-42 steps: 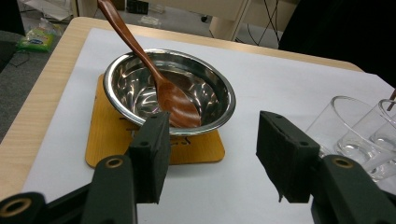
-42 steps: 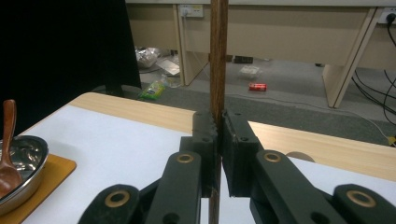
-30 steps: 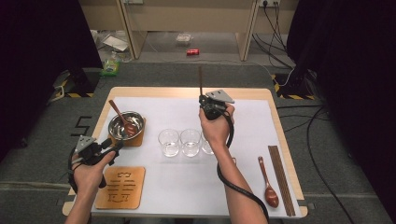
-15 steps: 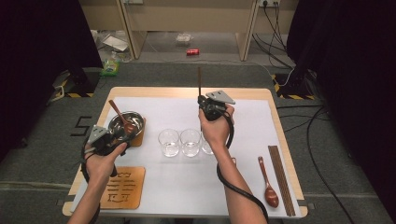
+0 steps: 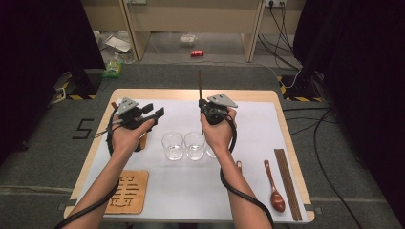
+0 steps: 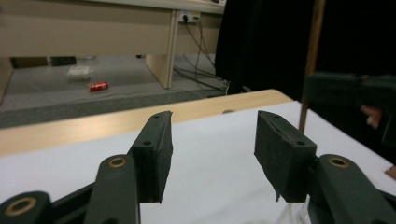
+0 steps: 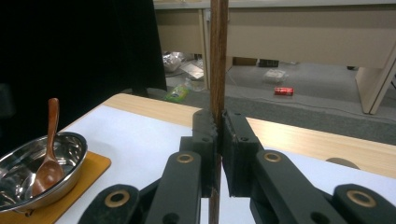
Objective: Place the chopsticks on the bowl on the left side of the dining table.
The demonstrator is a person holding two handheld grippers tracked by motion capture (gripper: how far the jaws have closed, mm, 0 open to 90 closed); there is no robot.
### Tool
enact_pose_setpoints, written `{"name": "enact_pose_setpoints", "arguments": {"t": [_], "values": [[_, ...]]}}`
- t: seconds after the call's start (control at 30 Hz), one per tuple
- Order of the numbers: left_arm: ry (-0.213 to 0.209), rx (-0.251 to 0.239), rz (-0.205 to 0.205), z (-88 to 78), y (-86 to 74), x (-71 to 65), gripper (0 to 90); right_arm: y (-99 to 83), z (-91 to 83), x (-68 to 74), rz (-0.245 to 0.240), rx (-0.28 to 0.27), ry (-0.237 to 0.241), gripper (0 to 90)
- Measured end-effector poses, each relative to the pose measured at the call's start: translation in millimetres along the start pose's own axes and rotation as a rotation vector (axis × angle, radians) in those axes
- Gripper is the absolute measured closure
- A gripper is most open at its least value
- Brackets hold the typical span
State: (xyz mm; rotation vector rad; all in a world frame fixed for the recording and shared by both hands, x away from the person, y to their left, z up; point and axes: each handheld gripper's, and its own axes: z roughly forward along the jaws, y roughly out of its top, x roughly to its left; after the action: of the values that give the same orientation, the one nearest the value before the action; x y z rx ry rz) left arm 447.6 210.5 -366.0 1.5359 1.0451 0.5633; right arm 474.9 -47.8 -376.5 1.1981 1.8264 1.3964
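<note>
My right gripper [image 5: 206, 106] is held above the table's far middle, shut on a dark wooden chopstick [image 5: 199, 88] that stands upright. In the right gripper view the chopstick [image 7: 218, 70] runs straight up between the closed jaws of the right gripper [image 7: 218, 135]. My left gripper [image 5: 154, 113] hovers over the left side, jaws open and pointing right toward the other hand. In its own view the left gripper [image 6: 212, 154] holds nothing, and the chopstick [image 6: 310, 70] shows beyond it. Three clear glasses stand in a row, the leftmost glass [image 5: 173, 145] in front of the left gripper.
A steel bowl [image 7: 28, 172] with a wooden spoon [image 7: 49, 154] sits on an orange coaster [image 7: 88, 168] at the left, under my left hand. A carved wooden mat [image 5: 126, 191] lies front left. Another spoon [image 5: 274, 186] and more chopsticks [image 5: 286, 183] lie front right.
My left gripper has risen from the front left and moved forward and right, over the bowl. The right gripper has kept still with the chopstick.
</note>
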Motion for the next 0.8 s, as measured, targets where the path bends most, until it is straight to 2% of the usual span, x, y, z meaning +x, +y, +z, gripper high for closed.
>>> {"name": "enact_pose_setpoints", "arguments": {"t": [0.2, 0.3, 0.53, 0.63, 0.73, 0.8], "values": [[-0.065, 0.005, 0.021, 25.9, 22.4, -16.7, 46.7, -1.2, 2.5, 3.6, -0.004, -0.010, 0.012, 84.6], [-0.092, 0.009, 0.017, 36.8, 28.8, -23.8, 47.0, -1.6, 2.8, 4.3, -0.009, -0.009, 0.015, 84.6], [-0.123, 0.006, 0.034, 56.9, 40.0, -39.0, 49.1, -2.0, 3.4, 7.4, -0.006, -0.009, 0.026, 84.6], [-0.142, 0.004, 0.029, 64.3, 43.7, -44.3, 51.0, -1.9, 3.8, 9.6, -0.007, -0.010, 0.030, 84.6], [-0.132, 0.006, 0.063, 69.2, 45.9, -49.0, 54.3, -1.4, 3.7, 11.3, -0.011, -0.018, 0.034, 84.6], [-0.140, 0.000, 0.064, 71.4, 46.7, -51.4, 57.4, -1.2, 3.8, 11.8, -0.010, -0.015, 0.034, 84.6]]}}
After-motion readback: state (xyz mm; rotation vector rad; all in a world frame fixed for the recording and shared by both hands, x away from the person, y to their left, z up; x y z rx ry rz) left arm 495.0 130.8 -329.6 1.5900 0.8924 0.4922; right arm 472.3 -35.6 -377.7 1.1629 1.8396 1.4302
